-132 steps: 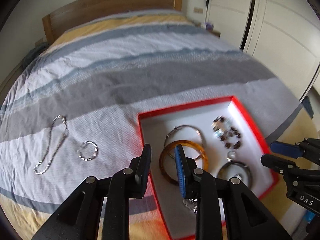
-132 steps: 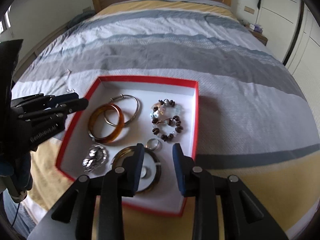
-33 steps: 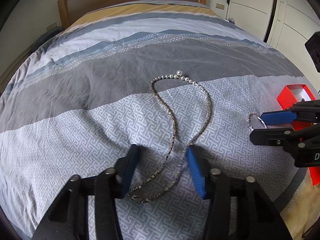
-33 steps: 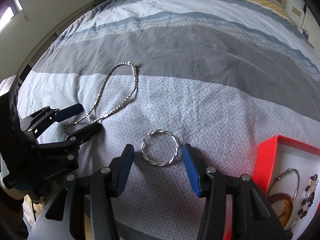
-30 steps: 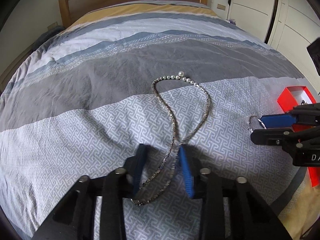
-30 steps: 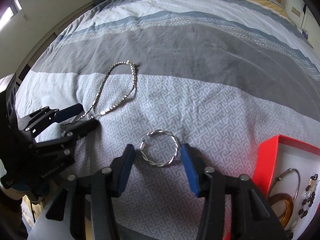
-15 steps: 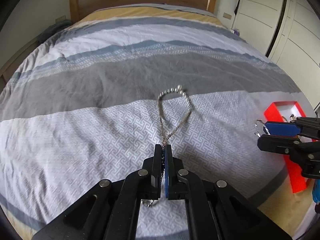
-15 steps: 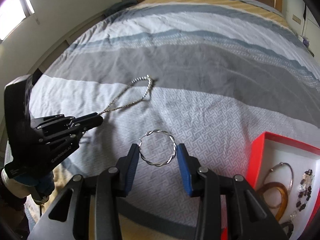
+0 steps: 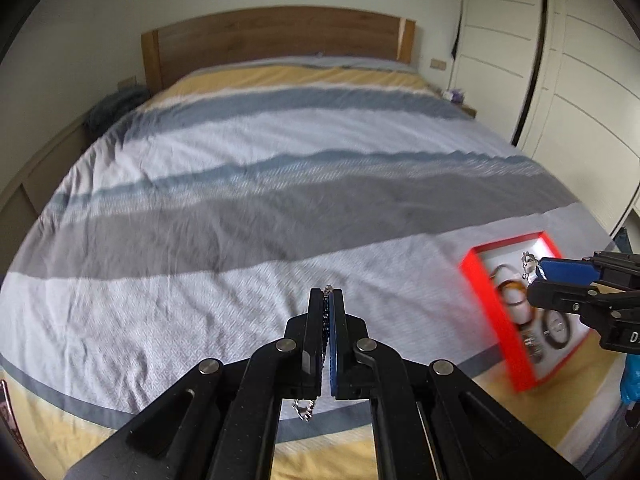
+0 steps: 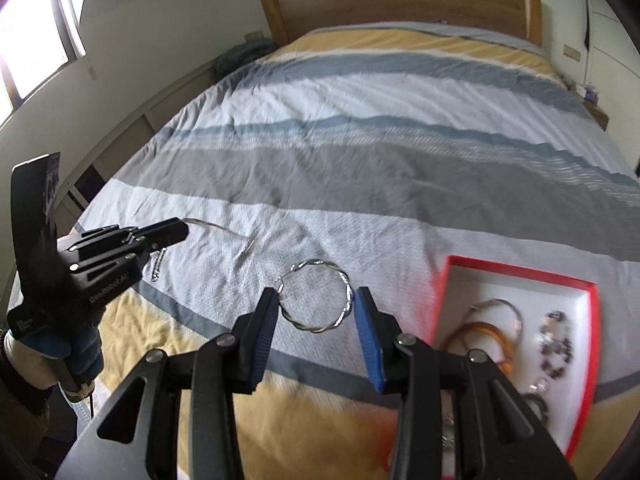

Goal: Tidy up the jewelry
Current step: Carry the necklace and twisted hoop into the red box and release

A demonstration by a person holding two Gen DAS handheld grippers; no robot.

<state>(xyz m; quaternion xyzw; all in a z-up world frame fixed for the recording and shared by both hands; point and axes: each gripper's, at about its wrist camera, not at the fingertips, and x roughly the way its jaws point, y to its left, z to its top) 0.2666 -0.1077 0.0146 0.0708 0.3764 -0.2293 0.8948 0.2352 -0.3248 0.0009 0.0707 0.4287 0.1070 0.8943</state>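
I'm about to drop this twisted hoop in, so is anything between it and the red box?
Nothing visible does. The twisted hoop, clamped in the right gripper, has only bare bedspread before the red box.

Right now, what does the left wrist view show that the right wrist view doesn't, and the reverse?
Only the left wrist view: the chain necklace pinched inside the shut left hand-held gripper, and wardrobe doors.

Only the right wrist view: the twisted silver hoop whole, clamped across the right hand-held gripper, plus a window.

Both: the striped bedspread, the wooden headboard, and the red jewelry box.
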